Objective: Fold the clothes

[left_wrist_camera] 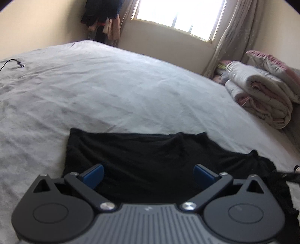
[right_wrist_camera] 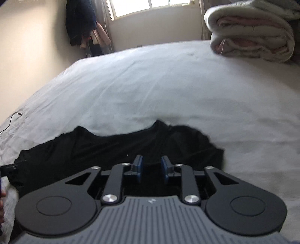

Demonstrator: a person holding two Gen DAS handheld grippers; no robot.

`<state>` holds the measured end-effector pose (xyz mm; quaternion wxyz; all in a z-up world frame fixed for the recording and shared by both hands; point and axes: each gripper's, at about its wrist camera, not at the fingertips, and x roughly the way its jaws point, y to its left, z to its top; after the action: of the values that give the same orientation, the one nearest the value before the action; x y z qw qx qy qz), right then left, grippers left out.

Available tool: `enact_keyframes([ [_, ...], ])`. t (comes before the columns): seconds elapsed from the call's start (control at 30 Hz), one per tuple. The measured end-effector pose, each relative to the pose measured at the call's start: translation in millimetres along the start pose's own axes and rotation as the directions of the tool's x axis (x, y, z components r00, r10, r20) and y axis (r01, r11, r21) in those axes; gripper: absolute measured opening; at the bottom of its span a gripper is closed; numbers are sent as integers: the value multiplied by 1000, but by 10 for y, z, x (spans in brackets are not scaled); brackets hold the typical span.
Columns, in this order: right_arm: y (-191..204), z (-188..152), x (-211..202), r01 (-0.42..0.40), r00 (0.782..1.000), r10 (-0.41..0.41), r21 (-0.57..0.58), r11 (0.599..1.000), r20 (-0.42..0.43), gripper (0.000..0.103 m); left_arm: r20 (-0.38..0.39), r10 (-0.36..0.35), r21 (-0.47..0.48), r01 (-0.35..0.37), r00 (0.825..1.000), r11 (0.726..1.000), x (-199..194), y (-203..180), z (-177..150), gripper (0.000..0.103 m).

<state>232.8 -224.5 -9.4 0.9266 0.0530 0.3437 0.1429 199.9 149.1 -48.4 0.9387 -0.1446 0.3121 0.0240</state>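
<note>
Left gripper (left_wrist_camera: 149, 175): fingers spread wide, blue pads (left_wrist_camera: 93, 175) well apart, nothing between them. Poised low over the near part of the black garment (left_wrist_camera: 142, 159), not clamped on it.

Right gripper (right_wrist_camera: 151, 169): fingers drawn close but not together, a narrow gap between the blue pads (right_wrist_camera: 138, 167). Dark cloth behind the gap; cloth caught between the pads or merely lying beyond them: cannot tell, view blurred.

Black garment (right_wrist_camera: 105, 150): on the near part of the white bed sheet (left_wrist_camera: 116, 90), partly spread. Far edge fairly straight in the left wrist view, with one clean corner at the left. Right-hand portion bunched and ragged, a peak of cloth standing up at the far edge in the right wrist view. Not a finished, compact fold.

Surroundings: folded quilt (left_wrist_camera: 262, 93) at the far right of the bed, well apart from the garment. Thin black cable (left_wrist_camera: 13, 62) on the sheet at the left, also well apart. Window (left_wrist_camera: 180, 13) and hanging clothes (left_wrist_camera: 101, 16) at the far wall.

Step in hand, as judged: laying out or part-folding. Scene consistent either with a garment being flattened ahead of a fold, or with one already doubled over once and awaiting a further fold; no telling which.

Next move, either way: secure pinch on a single edge or corner with each gripper, cloth kept taut between the two, bunched right side smoothed. Risk: thin, limp fabric likely to slip or drag in extra layers.
</note>
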Motion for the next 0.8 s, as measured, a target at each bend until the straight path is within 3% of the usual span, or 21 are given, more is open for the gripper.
enact_keyframes([
  [0.07,-7,-6,-125,23,1000,-23,-6,1000,5,32,-7,9,-3,-9,1000,1000,-4,33,13,102],
  [0.13,38,-89,-183,29,1000,-29,-20,999,-8,40,-4,17,-9,-17,1000,1000,-31,73,32,102],
  [0.27,204,-268,-86,25,998,-27,-42,999,-59,45,7,54,-16,-54,999,998,-78,172,65,102],
  [0.53,808,-200,15,-75,996,70,-90,993,-50,47,-18,177,-26,-177,984,984,-92,411,116,101],
  [0.63,1035,-174,52,-112,993,107,-108,988,-47,48,-28,222,-29,-223,975,974,-98,500,135,95],
  [0.8,1382,-160,129,-165,986,160,-138,977,-52,51,-44,297,-32,-298,954,954,-107,649,167,95],
])
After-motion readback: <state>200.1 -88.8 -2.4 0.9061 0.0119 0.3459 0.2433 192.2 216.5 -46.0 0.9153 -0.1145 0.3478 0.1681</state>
